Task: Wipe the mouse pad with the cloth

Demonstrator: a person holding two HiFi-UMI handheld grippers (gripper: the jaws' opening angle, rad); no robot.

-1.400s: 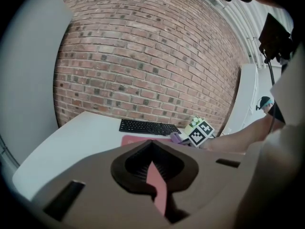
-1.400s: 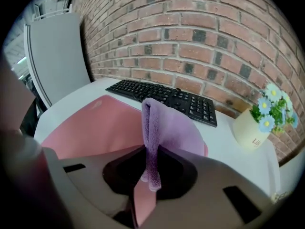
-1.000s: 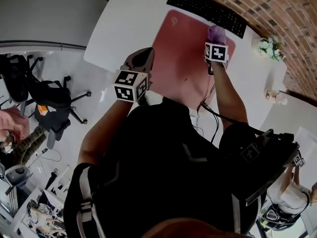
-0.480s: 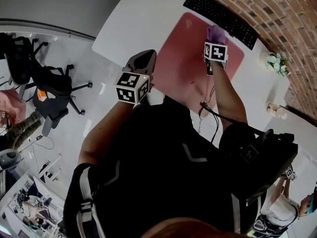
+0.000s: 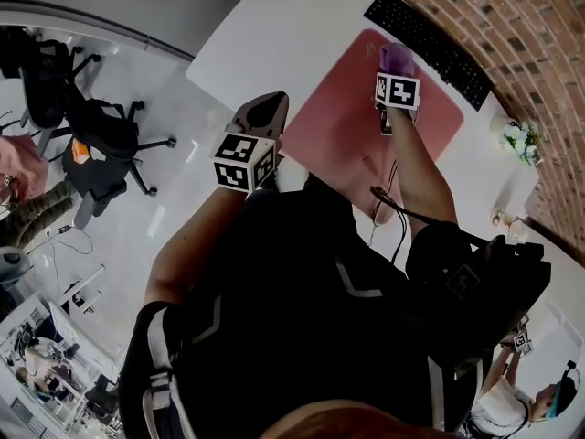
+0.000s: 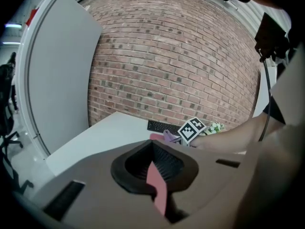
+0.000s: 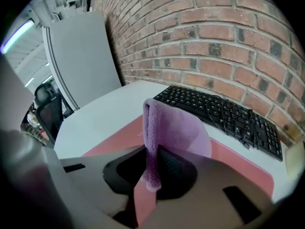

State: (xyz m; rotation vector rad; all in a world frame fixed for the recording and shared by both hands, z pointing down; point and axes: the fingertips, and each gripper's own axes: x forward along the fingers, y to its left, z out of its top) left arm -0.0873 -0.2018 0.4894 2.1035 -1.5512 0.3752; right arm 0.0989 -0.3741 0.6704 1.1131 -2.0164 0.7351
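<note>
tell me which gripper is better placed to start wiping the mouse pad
Right. The right gripper is shut on the purple cloth and hangs over the pink mouse pad near the keyboard. The left gripper is shut, empty, by the pad's near edge.

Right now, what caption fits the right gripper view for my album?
Right gripper pinches a purple cloth over the pink mouse pad, black keyboard behind.

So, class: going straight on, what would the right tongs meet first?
Probably the black computer keyboard beyond the pink rectangular mouse pad, with the purple cloth in the right tongs touching first. Depth is unclear.
</note>
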